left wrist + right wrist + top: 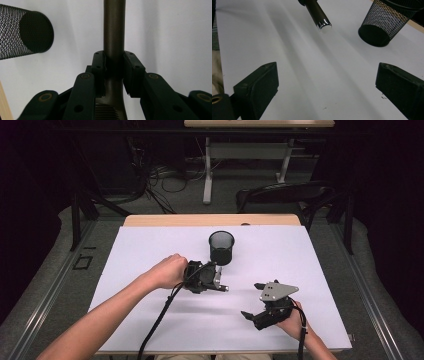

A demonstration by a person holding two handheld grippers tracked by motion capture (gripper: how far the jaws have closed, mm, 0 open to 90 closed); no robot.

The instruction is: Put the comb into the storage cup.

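A dark cylindrical tube [113, 30] with a shiny silver end [323, 24] is clamped between the two jaws of my left gripper [113, 56], which is shut on it. From above, the left gripper [218, 281] is at mid-table, just in front of a black mesh cup [221, 247], and the tube's tip [226, 288] points right. The cup [22, 32] stands upright and looks empty. My right gripper [251, 300] is near the front right, open, with nothing between its jaws [329, 82]. It faces the tube [317, 13] and the cup [387, 22].
A white sheet [150, 250] covers the table, with a wooden edge [210, 220] at the back. A black chair [285, 195] and a desk frame [207, 175] stand beyond the table. Cables trail from both grippers toward the front edge.
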